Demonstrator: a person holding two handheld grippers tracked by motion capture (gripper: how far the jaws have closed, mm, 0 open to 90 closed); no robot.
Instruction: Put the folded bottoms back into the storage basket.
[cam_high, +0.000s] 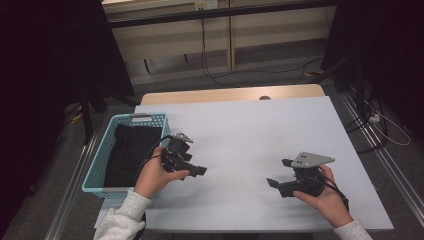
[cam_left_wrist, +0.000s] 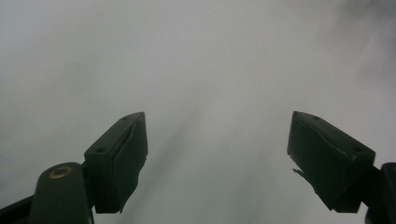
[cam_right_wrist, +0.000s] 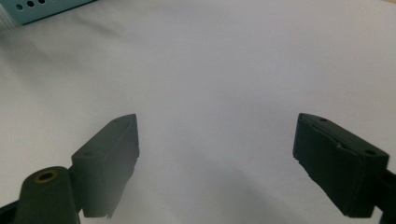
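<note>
left gripper: jaws apart, nothing between (over white table)
right gripper: jaws apart, nothing held
basket: holds black cloth

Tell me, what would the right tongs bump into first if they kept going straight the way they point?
Probably just the white table top. The right tongs stand open and tilt down over it, towards the blue basket, which is farther off. Depth is hard to judge.
</note>
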